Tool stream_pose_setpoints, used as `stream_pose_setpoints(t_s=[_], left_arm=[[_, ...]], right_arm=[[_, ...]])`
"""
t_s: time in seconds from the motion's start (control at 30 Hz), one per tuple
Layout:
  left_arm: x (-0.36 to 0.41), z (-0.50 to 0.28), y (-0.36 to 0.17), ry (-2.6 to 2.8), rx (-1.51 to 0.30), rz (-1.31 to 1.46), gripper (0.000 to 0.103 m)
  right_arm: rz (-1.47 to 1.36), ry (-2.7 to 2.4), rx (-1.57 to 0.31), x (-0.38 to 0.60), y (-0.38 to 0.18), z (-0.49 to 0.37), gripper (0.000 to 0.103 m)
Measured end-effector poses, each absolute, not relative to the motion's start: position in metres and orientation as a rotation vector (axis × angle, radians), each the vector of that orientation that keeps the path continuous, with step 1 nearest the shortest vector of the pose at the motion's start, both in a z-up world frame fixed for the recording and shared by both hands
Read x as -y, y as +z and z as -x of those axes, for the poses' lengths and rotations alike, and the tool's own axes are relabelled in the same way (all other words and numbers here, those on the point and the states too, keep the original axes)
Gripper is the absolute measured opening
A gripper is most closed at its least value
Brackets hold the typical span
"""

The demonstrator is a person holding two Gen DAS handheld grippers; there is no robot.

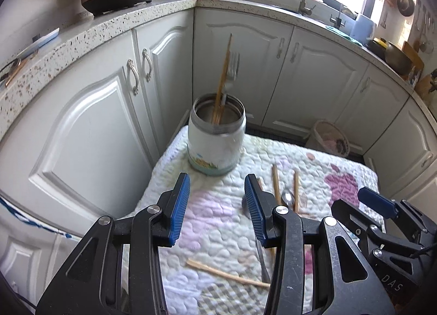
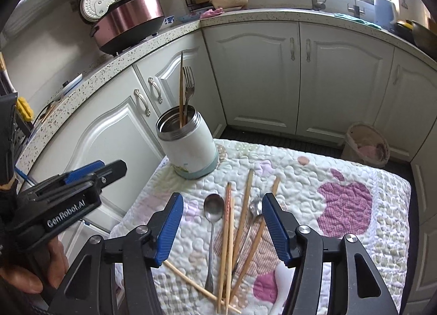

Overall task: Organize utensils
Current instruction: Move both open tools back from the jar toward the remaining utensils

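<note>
Left wrist view: the left gripper (image 1: 217,205) hangs half open and empty before the white jar (image 1: 215,134), which already holds chopsticks and a fork (image 1: 233,69).

Right wrist view: the right gripper (image 2: 221,227), open and empty, hovers over a spoon (image 2: 213,214) and loose chopsticks (image 2: 229,235). Best to centre on one piece, close low, then lift. A quilted cloth (image 2: 341,178) covers the surface; white cabinets (image 2: 254,69) lie beyond.
</note>
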State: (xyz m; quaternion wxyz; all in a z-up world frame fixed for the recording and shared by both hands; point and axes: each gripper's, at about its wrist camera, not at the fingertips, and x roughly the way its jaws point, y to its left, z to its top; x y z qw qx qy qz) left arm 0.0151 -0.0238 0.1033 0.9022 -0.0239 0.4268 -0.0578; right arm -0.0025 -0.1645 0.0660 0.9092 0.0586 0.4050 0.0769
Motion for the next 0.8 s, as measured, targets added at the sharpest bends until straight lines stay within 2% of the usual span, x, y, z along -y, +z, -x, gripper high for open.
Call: stream_pose_setpoints(t_s=[0.8], left_arm=[[0.045, 0.023, 0.087, -0.116, -0.915, 0.03, 0.042]], right_arm=[[-0.129, 0.135, -0.839, 0.188, 0.057, 0.042, 0.06]])
